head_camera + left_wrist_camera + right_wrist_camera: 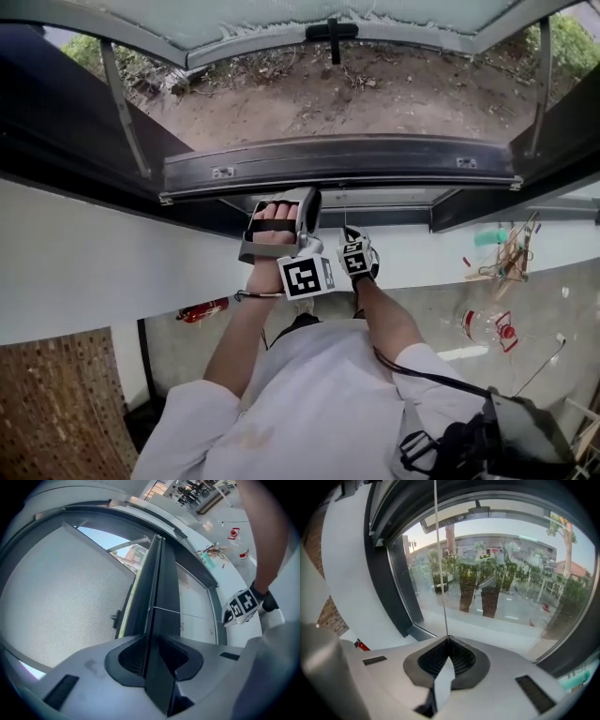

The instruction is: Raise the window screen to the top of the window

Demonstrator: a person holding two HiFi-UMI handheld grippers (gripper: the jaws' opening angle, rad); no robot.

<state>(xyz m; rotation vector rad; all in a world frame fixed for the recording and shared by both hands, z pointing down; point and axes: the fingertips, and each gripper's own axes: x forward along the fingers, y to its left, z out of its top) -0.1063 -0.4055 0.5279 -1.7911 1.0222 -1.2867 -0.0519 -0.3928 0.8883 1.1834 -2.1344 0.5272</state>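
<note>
Dark-grey window screen bar (337,161) spans the opening just above the white ledge (94,262), at 12 o'clock from both hands. On its edge the left gripper (151,656) is clamped narrow. At 3 o'clock of it, the right gripper (448,660) is pinched tight on the thin pull cord (440,573), and a white tab (442,688) shows on the near side of its jaws.

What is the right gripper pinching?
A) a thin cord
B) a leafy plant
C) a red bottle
A: in the right gripper view, the right gripper has its jaws closed together on a thin cord that runs straight up from them in front of the window glass.
</note>
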